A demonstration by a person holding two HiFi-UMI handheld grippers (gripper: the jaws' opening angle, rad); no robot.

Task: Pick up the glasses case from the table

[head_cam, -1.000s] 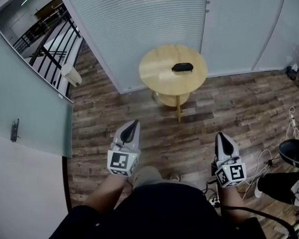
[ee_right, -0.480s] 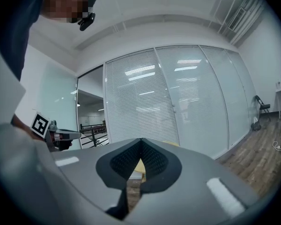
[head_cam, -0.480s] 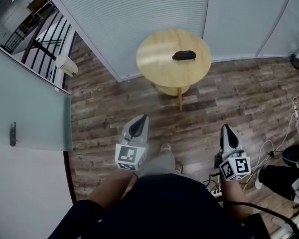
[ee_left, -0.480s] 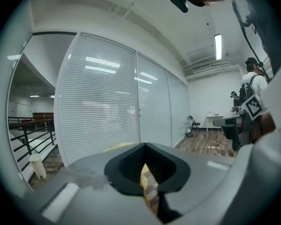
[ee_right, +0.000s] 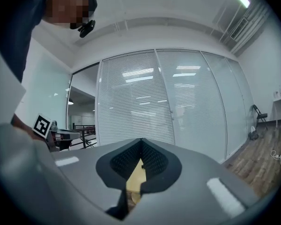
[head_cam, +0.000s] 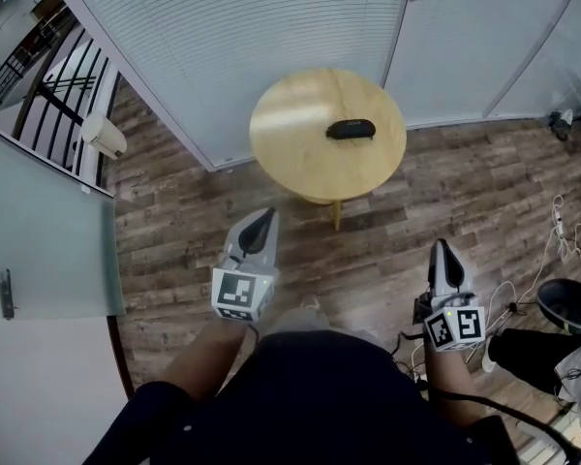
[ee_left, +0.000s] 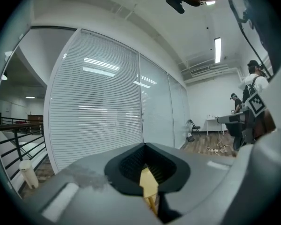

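Observation:
A black glasses case (head_cam: 351,129) lies right of centre on a round wooden table (head_cam: 290,129) ahead of me. Both grippers are held over the floor, well short of the table. My left gripper (head_cam: 262,217) points at the table's near left edge, its jaws closed together and empty. My right gripper (head_cam: 440,249) is farther right and lower in the head view, also shut with nothing in it. In the left gripper view the closed jaws (ee_left: 144,146) hide all but a yellow sliver of the table (ee_left: 149,185). The right gripper view (ee_right: 141,140) shows the same sliver (ee_right: 134,178).
A wall of white blinds (head_cam: 271,27) stands right behind the table. A glass partition with a door handle (head_cam: 4,294) lies on the left, a railing (head_cam: 39,76) beyond it. Cables (head_cam: 562,231) and a black object (head_cam: 571,300) lie on the wooden floor at the right.
The person has walked toward the table, which looks larger and nearer now. Both grippers moved forward with the body and stayed shut.

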